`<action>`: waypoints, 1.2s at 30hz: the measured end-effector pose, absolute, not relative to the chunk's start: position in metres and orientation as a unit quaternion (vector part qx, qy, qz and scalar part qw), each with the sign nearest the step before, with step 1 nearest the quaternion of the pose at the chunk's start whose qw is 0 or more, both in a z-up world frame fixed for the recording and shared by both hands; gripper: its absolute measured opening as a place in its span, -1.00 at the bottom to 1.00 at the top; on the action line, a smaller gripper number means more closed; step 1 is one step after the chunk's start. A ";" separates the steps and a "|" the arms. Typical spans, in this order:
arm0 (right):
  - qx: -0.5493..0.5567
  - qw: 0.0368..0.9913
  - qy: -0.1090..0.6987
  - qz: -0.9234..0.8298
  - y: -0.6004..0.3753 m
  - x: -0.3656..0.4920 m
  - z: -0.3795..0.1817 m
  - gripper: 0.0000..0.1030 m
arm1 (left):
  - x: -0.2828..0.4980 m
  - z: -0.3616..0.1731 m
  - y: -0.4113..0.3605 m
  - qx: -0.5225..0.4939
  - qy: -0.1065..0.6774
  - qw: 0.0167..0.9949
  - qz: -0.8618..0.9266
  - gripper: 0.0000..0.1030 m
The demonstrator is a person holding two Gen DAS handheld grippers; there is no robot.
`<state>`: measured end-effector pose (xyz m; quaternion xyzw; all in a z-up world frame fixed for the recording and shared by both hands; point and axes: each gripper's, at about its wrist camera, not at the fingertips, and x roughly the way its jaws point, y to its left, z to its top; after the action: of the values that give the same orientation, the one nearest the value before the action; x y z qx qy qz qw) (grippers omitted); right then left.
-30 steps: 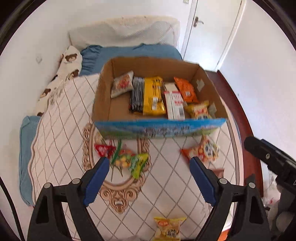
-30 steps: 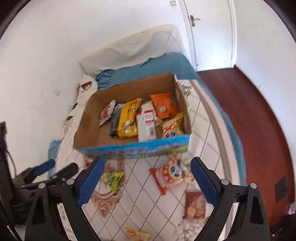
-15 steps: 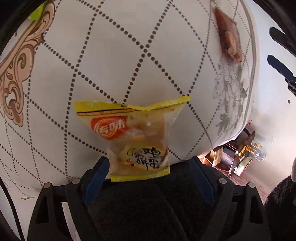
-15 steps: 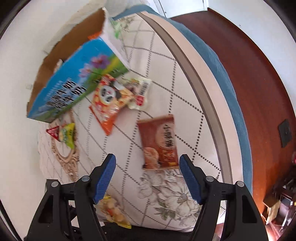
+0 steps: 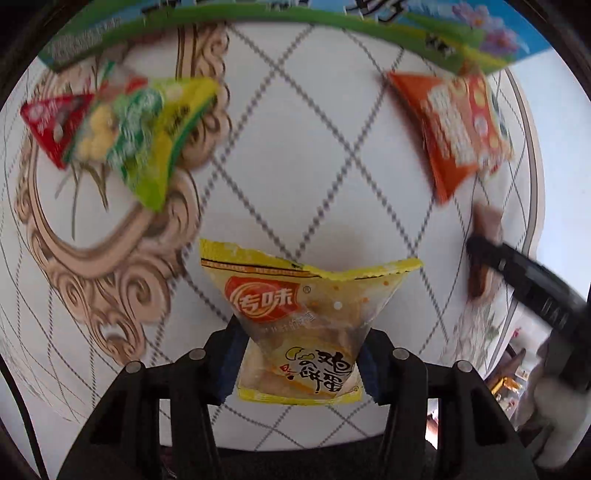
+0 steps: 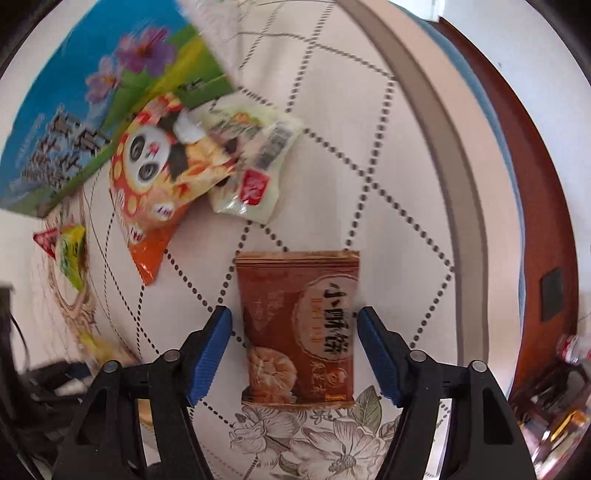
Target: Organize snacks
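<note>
My bed (image 6: 388, 155) has a white cover. On it lie a brown snack bag (image 6: 299, 328), a panda bag (image 6: 155, 177), a pale bag (image 6: 251, 162) and a box (image 6: 92, 99).

Left gripper (image 5: 297, 363) clamped on yellow snack packet (image 5: 303, 325); orange packet (image 5: 458, 125), green-yellow packet (image 5: 147, 129) near box (image 5: 258, 14).

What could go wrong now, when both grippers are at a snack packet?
The left gripper pinches only the lower part of the yellow packet, which is crumpled; it may slip or the contents may crush. The right gripper is open around the brown packet, which lies flat on the bedspread; the fingers may slide over it or catch the fabric.
</note>
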<state>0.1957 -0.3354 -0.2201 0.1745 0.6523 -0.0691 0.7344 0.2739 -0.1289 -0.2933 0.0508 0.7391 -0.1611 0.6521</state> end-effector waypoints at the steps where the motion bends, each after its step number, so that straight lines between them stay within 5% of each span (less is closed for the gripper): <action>1: 0.168 0.737 0.652 -0.060 -0.329 0.194 -0.219 0.17 | 0.276 -0.293 -0.130 0.047 0.737 0.655 -0.163 -0.02; 14: 0.177 0.712 0.679 -0.018 -0.291 0.170 -0.242 0.28 | 0.261 -0.317 -0.119 0.013 0.739 0.650 -0.179 0.13; 23: 0.137 0.740 0.658 -0.015 -0.266 0.156 -0.222 0.14 | 0.220 -0.294 -0.117 0.060 0.719 0.669 -0.178 -0.10; 36: 0.214 0.799 0.559 0.059 -0.257 0.202 -0.097 0.14 | 0.262 -0.153 -0.088 -0.030 0.663 0.716 -0.215 -0.13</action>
<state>0.2018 -0.2566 -0.0974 0.2142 0.5588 0.0594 0.7990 0.2623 -0.0882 -0.1531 -0.0301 0.6634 -0.2155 0.7160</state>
